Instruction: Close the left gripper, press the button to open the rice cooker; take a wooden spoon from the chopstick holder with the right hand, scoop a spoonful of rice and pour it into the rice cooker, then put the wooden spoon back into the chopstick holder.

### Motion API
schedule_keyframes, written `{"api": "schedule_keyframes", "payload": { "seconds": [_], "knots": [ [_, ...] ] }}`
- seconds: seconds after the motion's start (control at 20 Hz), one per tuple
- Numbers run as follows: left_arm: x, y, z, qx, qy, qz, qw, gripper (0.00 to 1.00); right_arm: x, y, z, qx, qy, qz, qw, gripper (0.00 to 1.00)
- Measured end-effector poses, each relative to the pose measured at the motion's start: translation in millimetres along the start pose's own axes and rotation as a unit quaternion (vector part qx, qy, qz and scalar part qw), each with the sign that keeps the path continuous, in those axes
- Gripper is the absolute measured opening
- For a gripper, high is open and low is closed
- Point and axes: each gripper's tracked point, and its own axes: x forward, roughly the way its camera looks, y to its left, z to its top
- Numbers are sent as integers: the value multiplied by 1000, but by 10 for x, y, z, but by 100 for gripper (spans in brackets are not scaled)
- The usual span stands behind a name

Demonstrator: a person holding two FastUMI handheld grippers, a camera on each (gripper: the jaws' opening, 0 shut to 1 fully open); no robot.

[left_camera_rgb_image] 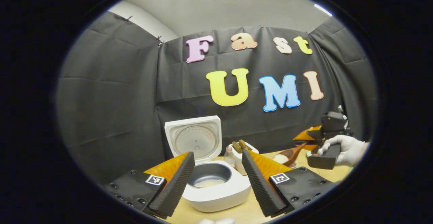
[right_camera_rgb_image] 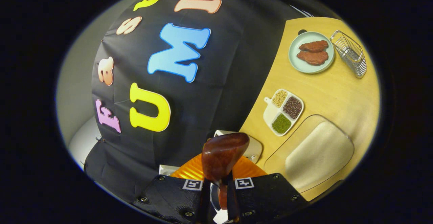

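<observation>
White rice lay in a small heap in the pot of the rice cooker [left_camera_rgb_image: 211, 183], lower centre of the left gripper view, its lid already up. The left gripper [left_camera_rgb_image: 216, 180] hung before it, jaws apart. At right, the right gripper [left_camera_rgb_image: 313, 139] had its jaws clamped on the wooden spoon [left_camera_rgb_image: 291, 154], whose bowl sat over a mound of rice. Judging by this, another scoop or the return to the chopstick holder [left_camera_rgb_image: 242, 153] remained.

My fingers [left_camera_rgb_image: 216, 180] stand apart, the open rice cooker [left_camera_rgb_image: 211, 183] between them. Far right, a gloved hand [left_camera_rgb_image: 348, 149] tips the wooden spoon [left_camera_rgb_image: 292, 153] over a bowl [left_camera_rgb_image: 282, 159].
</observation>
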Motion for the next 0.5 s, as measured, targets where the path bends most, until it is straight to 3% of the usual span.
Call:
{"api": "schedule_keyframes", "payload": {
  "seconds": [0.2,0.5],
  "knots": [
    [-84,276,-35,-1,-4,19,1000,97,270,392,-633,7,43,14,999,20],
    [-196,553,-182,-12,6,46,999,97,770,581,-1710,-3,112,12,994,20]
  ]
}}
